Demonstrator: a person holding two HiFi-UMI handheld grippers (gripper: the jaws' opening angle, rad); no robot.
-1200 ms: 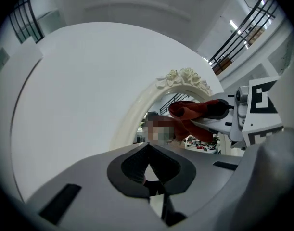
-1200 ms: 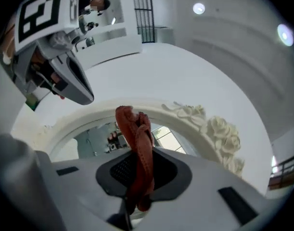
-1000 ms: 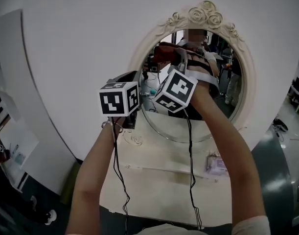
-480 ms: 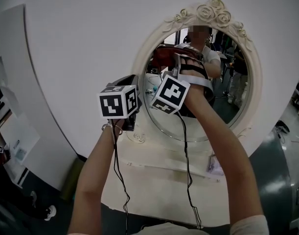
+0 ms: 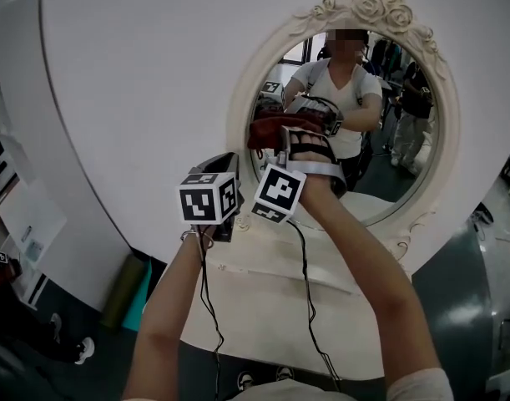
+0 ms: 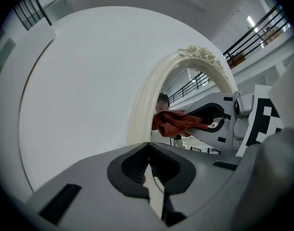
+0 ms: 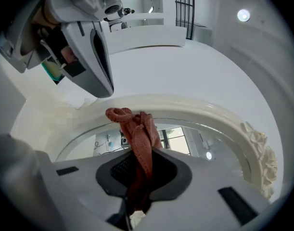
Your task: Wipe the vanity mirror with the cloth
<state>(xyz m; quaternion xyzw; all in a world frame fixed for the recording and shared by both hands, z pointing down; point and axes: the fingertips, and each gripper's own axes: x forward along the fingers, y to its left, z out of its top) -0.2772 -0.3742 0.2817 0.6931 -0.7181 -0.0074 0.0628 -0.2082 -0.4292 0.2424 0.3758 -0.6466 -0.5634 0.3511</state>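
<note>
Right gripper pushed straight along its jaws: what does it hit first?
Most likely the glass of the vanity mirror, close to its cream frame. The red cloth clamped in the right gripper sticks out ahead, so it lands first. Whether it touches now is unclear.

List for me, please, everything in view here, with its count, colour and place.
vanity mirror: one, oval, cream carved frame, in front of the wall
cloth: one, rust red, held up at the mirror
wall: one, white, behind the mirror
tabletop: one, cream, below the mirror
cables: two, black, hanging from the grippers over the tabletop
left gripper: one, grey, jaws together and empty, beside the mirror's left edge
right gripper: one, grey, jaws clamped on the cloth, at the mirror
forearms: two, bare, above the tabletop
</note>
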